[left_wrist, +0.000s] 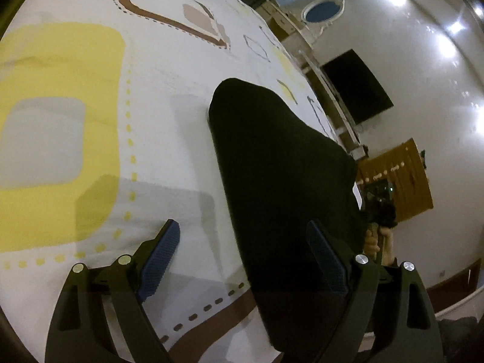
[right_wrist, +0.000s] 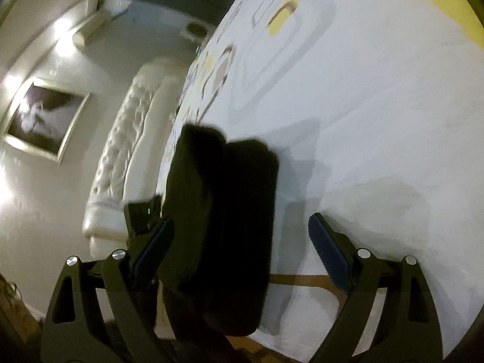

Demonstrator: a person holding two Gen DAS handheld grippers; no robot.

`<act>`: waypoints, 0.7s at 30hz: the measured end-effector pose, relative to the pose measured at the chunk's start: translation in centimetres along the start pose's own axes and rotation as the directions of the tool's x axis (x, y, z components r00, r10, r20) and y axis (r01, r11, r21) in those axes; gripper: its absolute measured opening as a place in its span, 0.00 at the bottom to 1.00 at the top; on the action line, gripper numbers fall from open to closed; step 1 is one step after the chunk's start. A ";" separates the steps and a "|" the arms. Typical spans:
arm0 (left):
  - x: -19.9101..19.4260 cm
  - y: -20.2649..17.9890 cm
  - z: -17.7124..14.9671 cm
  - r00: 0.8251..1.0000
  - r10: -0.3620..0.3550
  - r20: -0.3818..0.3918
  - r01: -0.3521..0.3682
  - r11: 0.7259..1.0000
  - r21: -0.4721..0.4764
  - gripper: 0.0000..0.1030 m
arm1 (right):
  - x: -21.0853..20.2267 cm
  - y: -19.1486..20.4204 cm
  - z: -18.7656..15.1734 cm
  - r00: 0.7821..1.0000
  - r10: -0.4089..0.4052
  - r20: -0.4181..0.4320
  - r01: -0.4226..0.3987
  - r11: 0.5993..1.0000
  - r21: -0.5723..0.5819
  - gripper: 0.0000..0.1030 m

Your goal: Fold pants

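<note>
The black pants (left_wrist: 281, 181) lie in a long folded bundle on the patterned bed sheet (left_wrist: 169, 115), near the bed's edge. My left gripper (left_wrist: 242, 225) is open over the near end of the bundle; its right finger (left_wrist: 326, 260) overlaps the cloth and its left finger (left_wrist: 160, 257) is over bare sheet. In the right wrist view the pants (right_wrist: 224, 211) run between the wide jaws of my right gripper (right_wrist: 242, 219). The left pad (right_wrist: 154, 251) is at the cloth's side and the right pad (right_wrist: 326, 251) stands apart from it. A hand (left_wrist: 372, 243) holds the right gripper beyond the bundle.
The bed sheet (right_wrist: 378, 121) carries yellow, grey and brown shapes. A white tufted headboard (right_wrist: 127, 139) and a framed picture (right_wrist: 45, 118) stand past the bed's edge. A dark screen (left_wrist: 357, 87), an oval mirror (left_wrist: 322, 10) and a wooden door (left_wrist: 399, 178) are on the far wall.
</note>
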State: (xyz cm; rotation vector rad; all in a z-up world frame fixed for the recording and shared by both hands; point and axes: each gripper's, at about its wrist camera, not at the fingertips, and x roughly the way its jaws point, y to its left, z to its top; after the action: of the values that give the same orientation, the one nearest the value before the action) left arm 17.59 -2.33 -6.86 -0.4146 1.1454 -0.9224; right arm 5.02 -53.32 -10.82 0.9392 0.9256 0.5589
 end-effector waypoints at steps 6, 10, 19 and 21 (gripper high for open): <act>0.4 -0.3 0.4 0.999 -0.030 -0.034 0.030 0.999 -0.018 0.82 | 2.0 0.8 0.2 0.997 0.011 -0.077 -0.014 0.999 -0.036 0.88; 1.0 -1.0 0.6 0.997 -0.060 -0.056 0.059 0.998 -0.017 0.82 | 2.7 1.0 0.1 0.995 0.020 -0.101 -0.025 0.999 -0.043 0.88; 3.1 -2.0 0.5 0.983 -0.136 -0.120 0.136 0.991 -0.009 0.82 | 3.7 1.5 0.1 0.985 0.095 -0.147 -0.101 0.994 -0.034 0.88; 3.4 -2.1 0.5 0.979 -0.160 -0.125 0.160 0.987 -0.013 0.82 | 3.6 1.4 0.1 0.982 0.115 -0.149 -0.121 0.992 -0.027 0.88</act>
State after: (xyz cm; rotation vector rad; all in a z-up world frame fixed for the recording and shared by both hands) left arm 17.59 -6.33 -7.20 -0.4611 1.2419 -1.1001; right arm 6.91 -49.96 -11.06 0.9343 0.9929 0.7516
